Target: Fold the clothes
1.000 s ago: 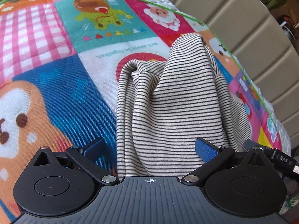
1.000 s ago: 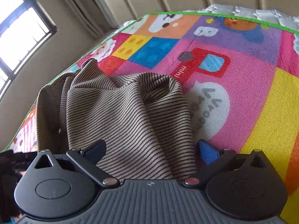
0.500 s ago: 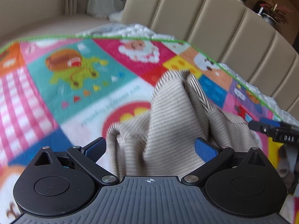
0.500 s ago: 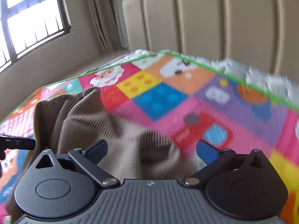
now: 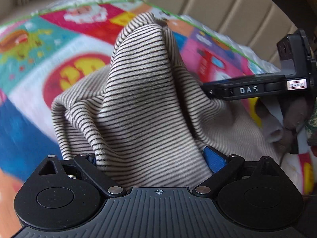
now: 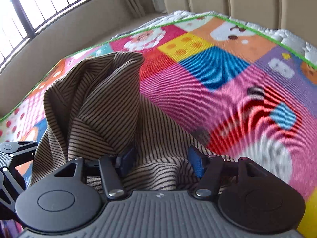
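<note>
A beige garment with thin black stripes [image 5: 138, 99] is bunched up on a colourful patchwork mat [image 5: 59, 49]. My left gripper [image 5: 152, 156] has its blue pads wide apart, with the cloth heaped between them. My right gripper [image 6: 160, 160] has narrowed its jaws around a fold of the same garment [image 6: 103, 107], which lies between the blue pads. The right gripper's body also shows at the right of the left wrist view [image 5: 257, 89], touching the cloth. The left gripper shows at the left edge of the right wrist view [image 6: 11, 152].
The mat [image 6: 218, 79] has a green trim and lies on a white quilted mattress [image 6: 287, 37]. A beige padded headboard [image 5: 218, 4] stands behind. A window with bars [image 6: 39, 0] is at the upper left.
Both grippers have moved in on the garment, and the cloth now rises higher between them. The right gripper's jaws have narrowed around a fold. The right gripper has come closer to the left one.
</note>
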Demonstrator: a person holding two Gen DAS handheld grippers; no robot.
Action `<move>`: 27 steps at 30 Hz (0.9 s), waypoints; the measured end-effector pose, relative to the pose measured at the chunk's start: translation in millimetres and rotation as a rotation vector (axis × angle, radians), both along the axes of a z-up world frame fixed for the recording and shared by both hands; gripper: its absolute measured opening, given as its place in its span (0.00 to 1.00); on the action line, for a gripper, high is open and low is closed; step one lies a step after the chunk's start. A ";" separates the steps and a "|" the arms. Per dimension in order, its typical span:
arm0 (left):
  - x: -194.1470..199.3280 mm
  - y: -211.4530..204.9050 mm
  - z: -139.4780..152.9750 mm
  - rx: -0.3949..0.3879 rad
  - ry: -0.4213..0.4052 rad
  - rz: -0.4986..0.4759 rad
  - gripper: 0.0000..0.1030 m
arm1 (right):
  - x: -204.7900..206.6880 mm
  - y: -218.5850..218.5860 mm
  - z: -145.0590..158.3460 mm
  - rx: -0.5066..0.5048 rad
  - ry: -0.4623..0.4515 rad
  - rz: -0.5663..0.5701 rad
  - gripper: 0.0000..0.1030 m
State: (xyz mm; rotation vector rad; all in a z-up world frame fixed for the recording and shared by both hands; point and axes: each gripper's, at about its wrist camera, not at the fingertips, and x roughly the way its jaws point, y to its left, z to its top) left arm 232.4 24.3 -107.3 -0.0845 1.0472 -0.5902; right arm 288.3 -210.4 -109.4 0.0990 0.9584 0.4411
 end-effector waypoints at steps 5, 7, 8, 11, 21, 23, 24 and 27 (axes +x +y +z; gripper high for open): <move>-52.1 5.0 18.8 0.009 0.097 -0.050 0.96 | -58.2 -2.7 14.2 -0.108 -0.005 0.027 0.59; -68.4 14.2 35.8 0.032 0.074 -0.004 0.96 | -79.0 -8.0 27.9 -0.115 -0.048 -0.041 0.60; -75.5 19.0 47.4 0.048 0.052 0.036 0.96 | -89.9 -11.2 36.2 -0.103 -0.072 -0.069 0.64; -94.1 21.2 74.3 0.062 0.071 0.130 0.97 | -123.5 -22.0 62.9 -0.044 -0.150 -0.147 0.80; -131.2 -66.1 32.6 0.403 -0.013 0.060 0.93 | -162.5 -15.4 71.9 -0.131 -0.209 -0.160 0.83; -131.5 -73.4 24.4 0.533 -0.098 0.040 0.76 | -166.5 -9.6 63.5 -0.142 -0.176 -0.110 0.83; -128.2 -70.6 24.1 0.532 -0.095 0.039 0.74 | -168.6 -4.4 59.3 -0.148 -0.164 -0.068 0.84; -118.4 -62.3 23.2 0.527 -0.087 0.033 0.65 | -180.6 30.6 44.9 -0.244 -0.173 0.142 0.88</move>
